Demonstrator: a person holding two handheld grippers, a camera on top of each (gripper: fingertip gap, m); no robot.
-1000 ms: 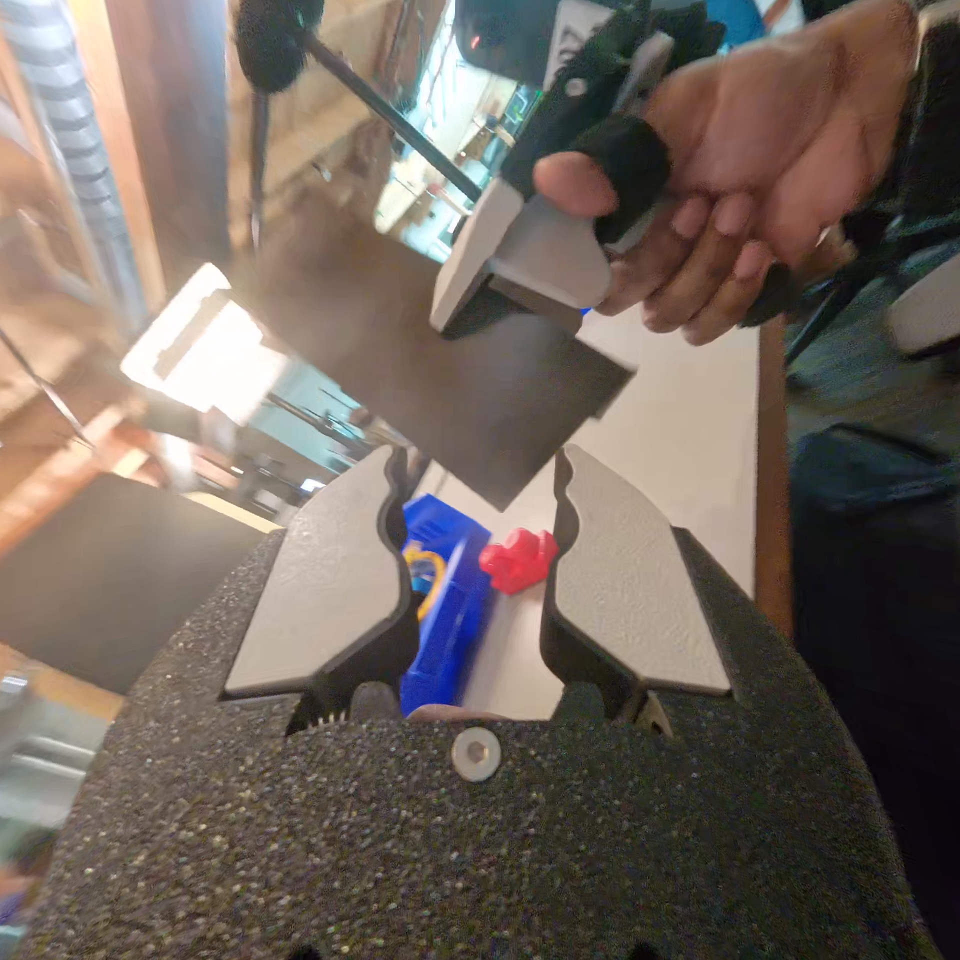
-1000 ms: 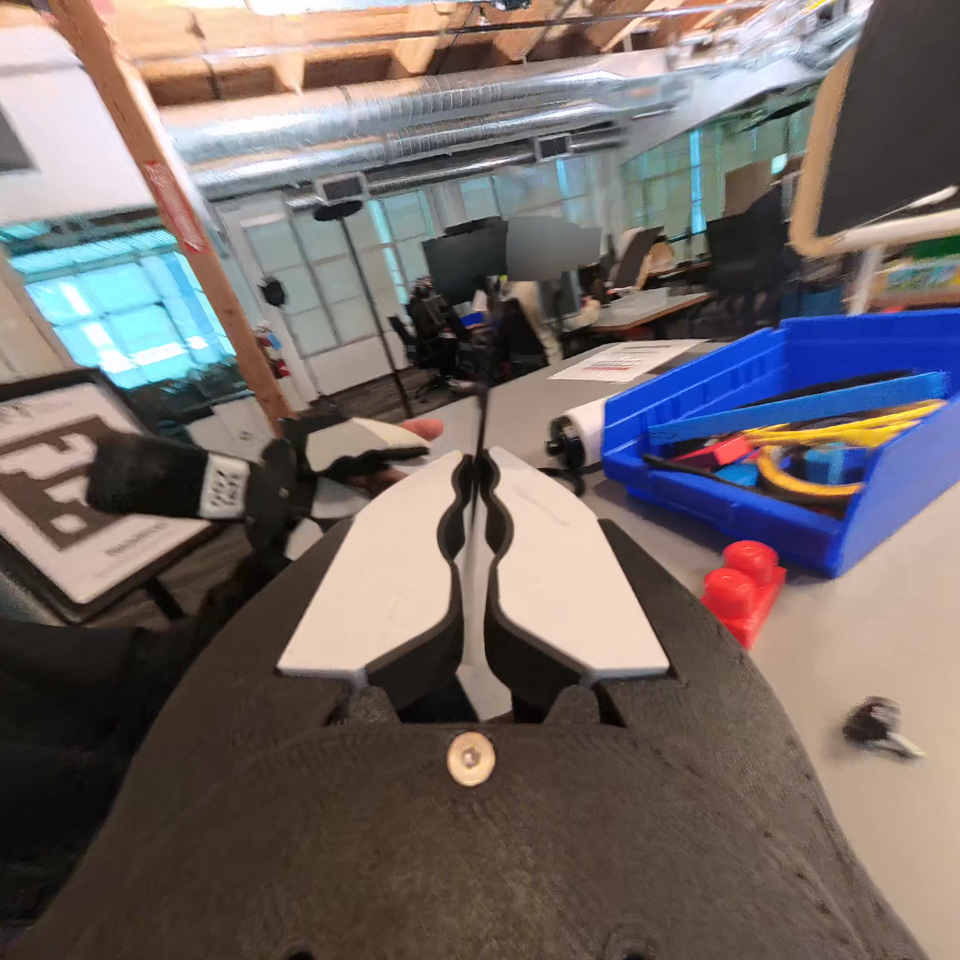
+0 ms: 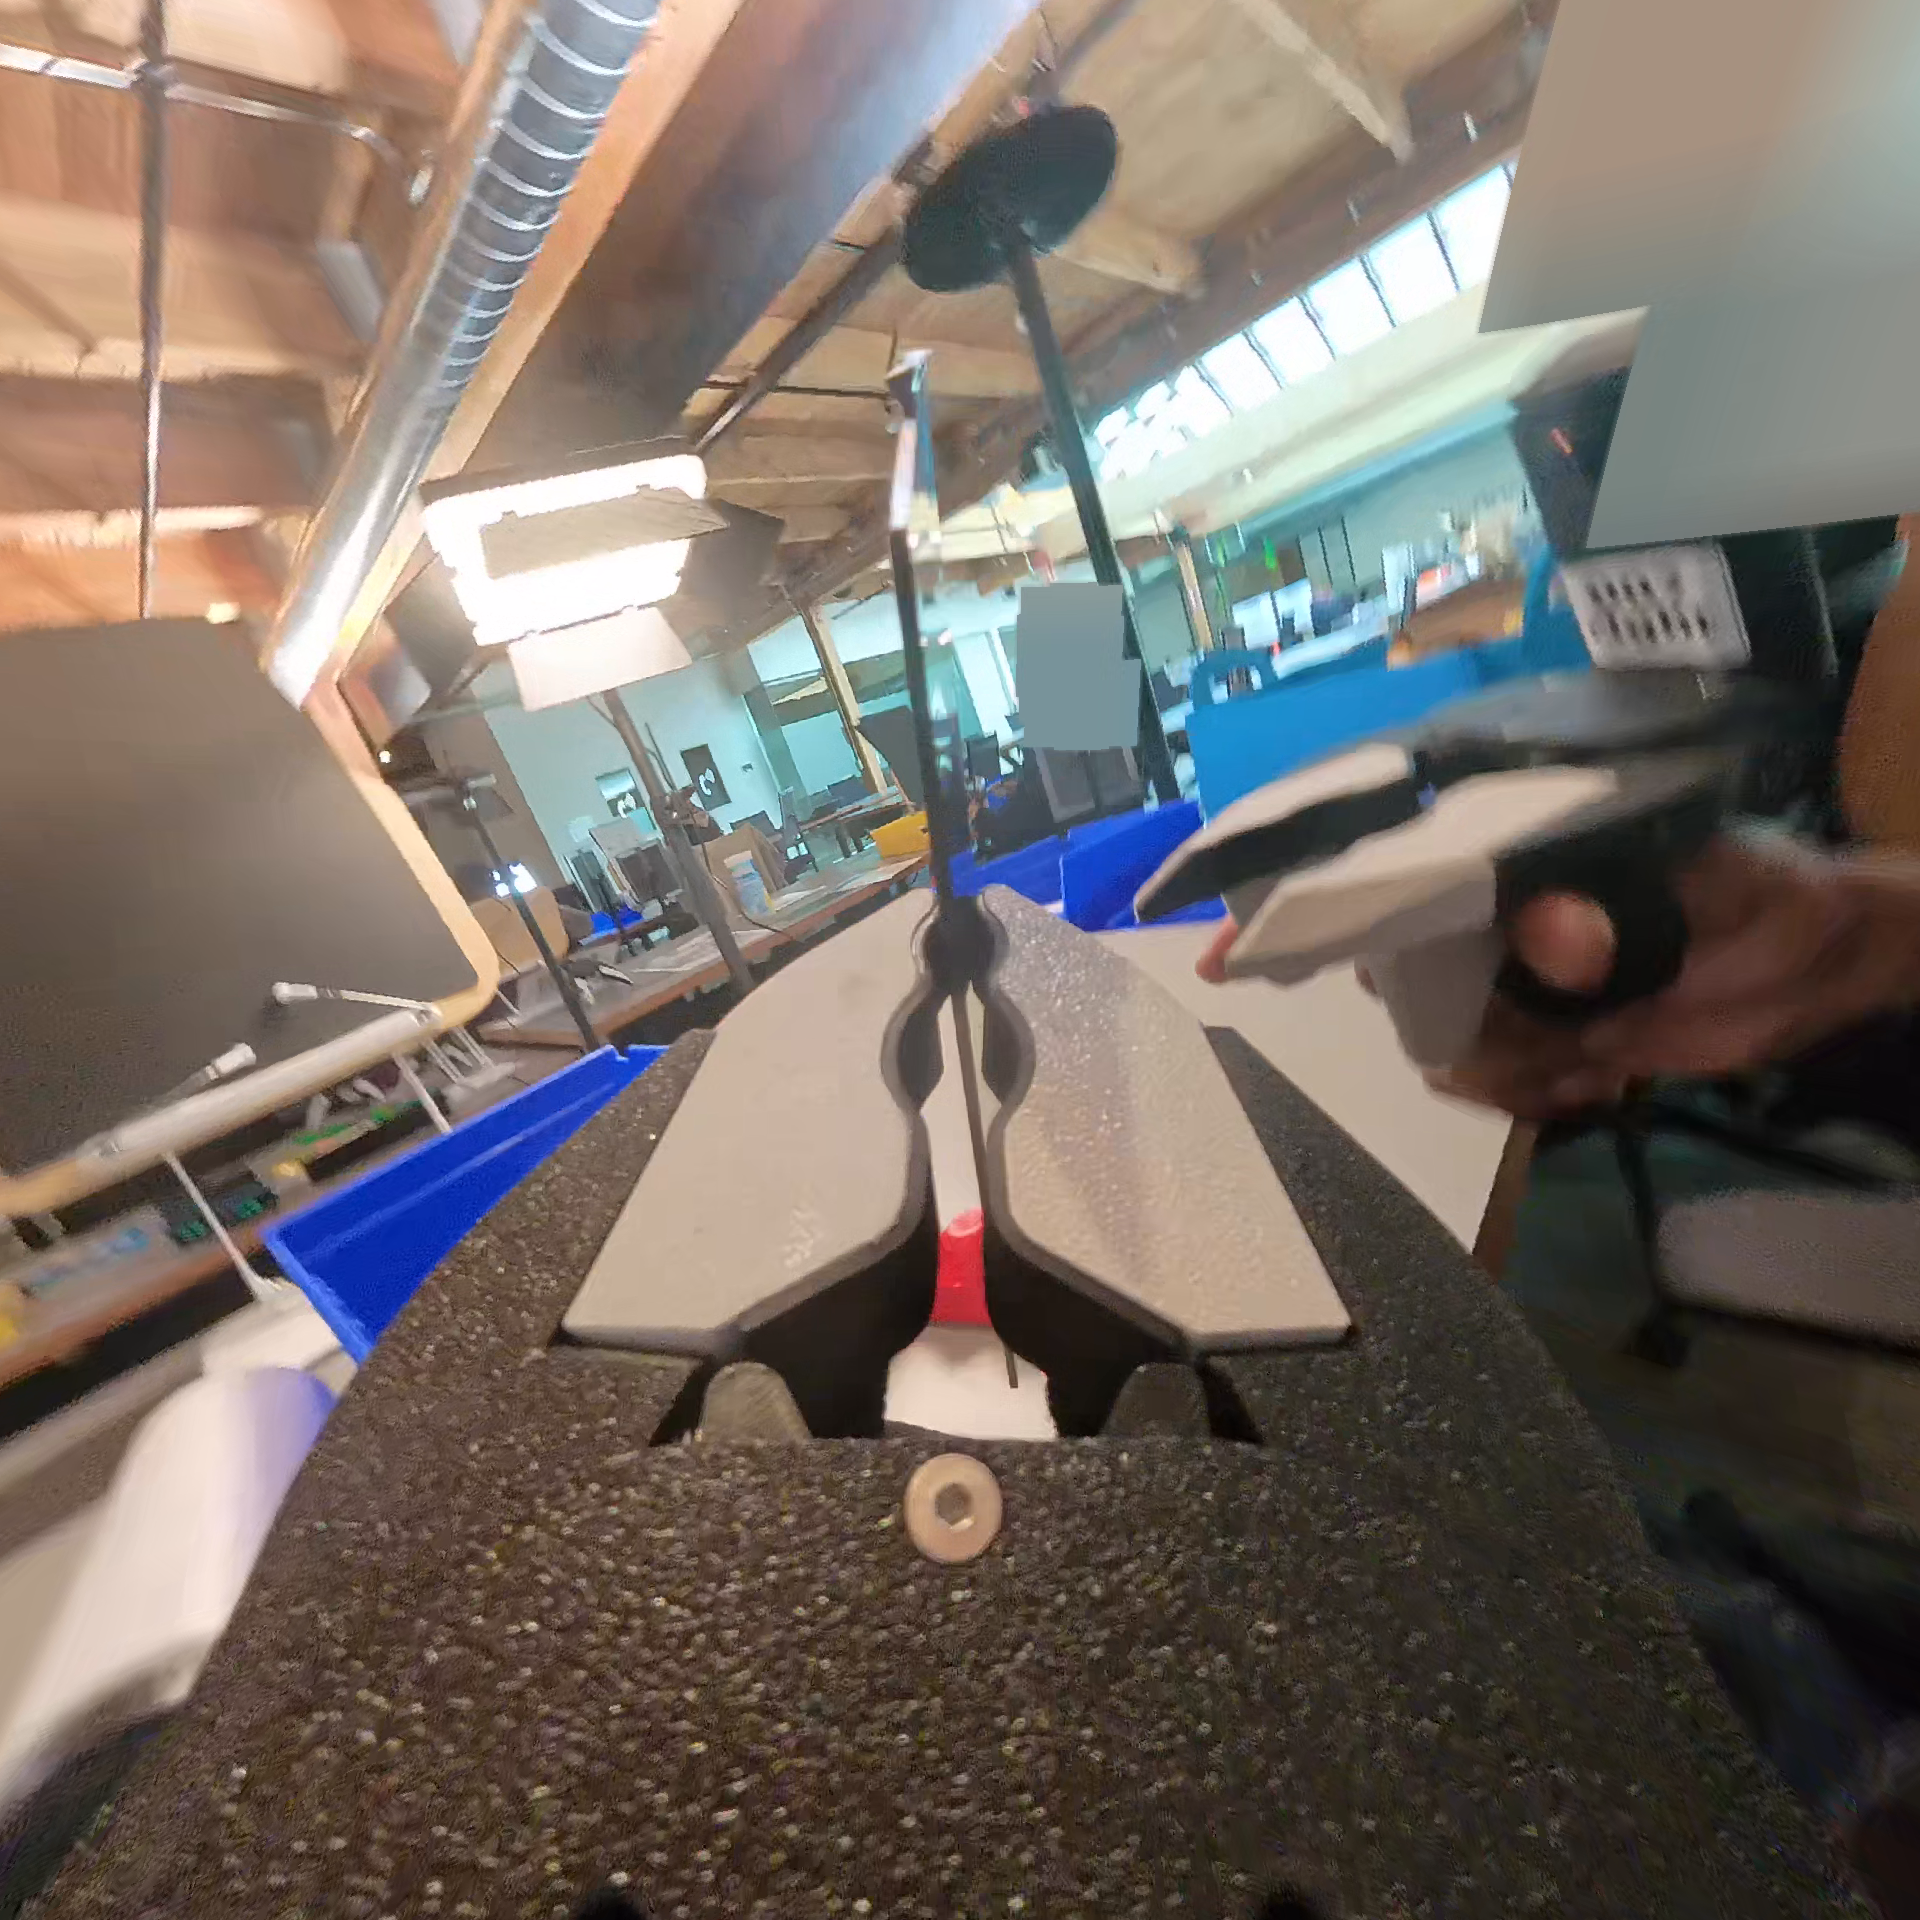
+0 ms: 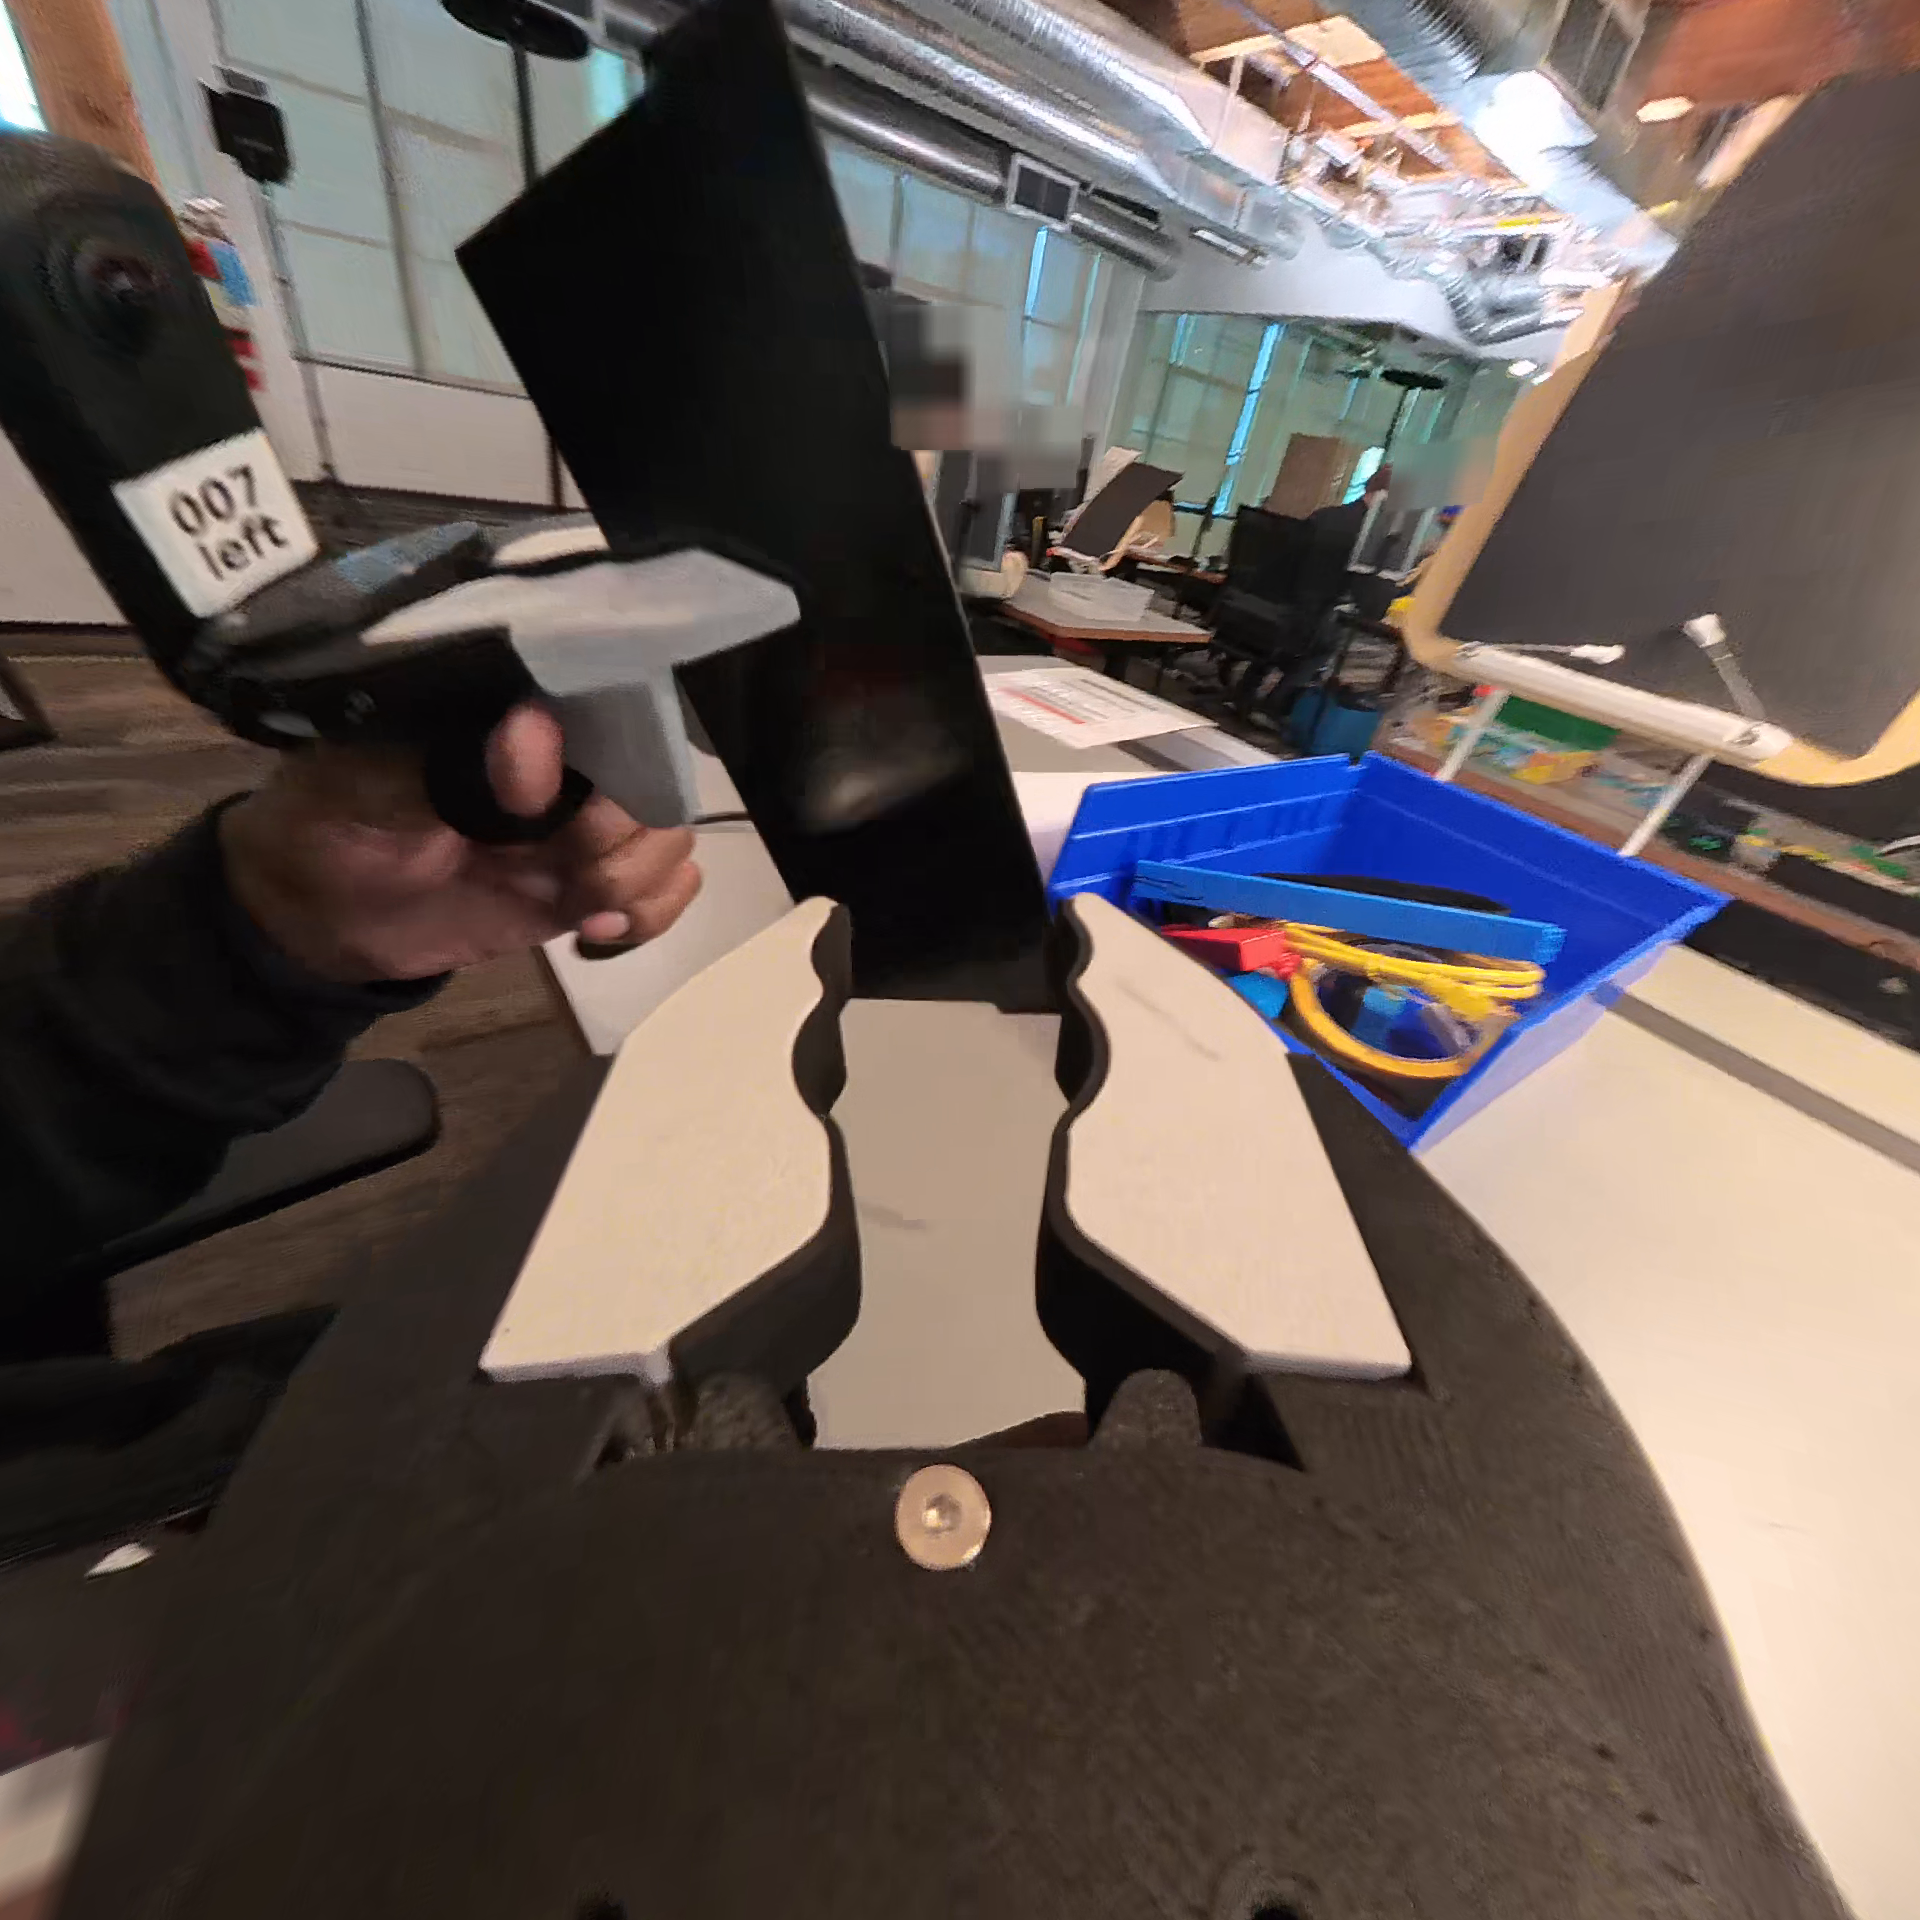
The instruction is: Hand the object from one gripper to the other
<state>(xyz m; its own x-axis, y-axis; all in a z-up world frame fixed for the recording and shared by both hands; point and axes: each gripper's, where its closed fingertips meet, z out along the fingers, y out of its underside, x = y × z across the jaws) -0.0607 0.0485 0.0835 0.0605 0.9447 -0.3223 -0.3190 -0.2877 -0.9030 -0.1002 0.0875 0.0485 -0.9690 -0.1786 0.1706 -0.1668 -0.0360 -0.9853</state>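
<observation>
Left tool [image 3: 954, 925] pinches thin flat black rectangular plate [image 4: 727, 520] edge-on, frame centre. My right tool [image 4: 951, 935] gapes empty, plate's lower corner between its tips. Blue plastic bin [image 4: 1455, 831] sits right on grey surface [image 4: 1662, 1299].

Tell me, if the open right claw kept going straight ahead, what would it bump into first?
Probably the thin black panel. Its lower edge sits just past the right claw, near its tips, and the left claw grips the panel higher up. Depth is hard to judge, so it might slip between the fingers first.
</observation>
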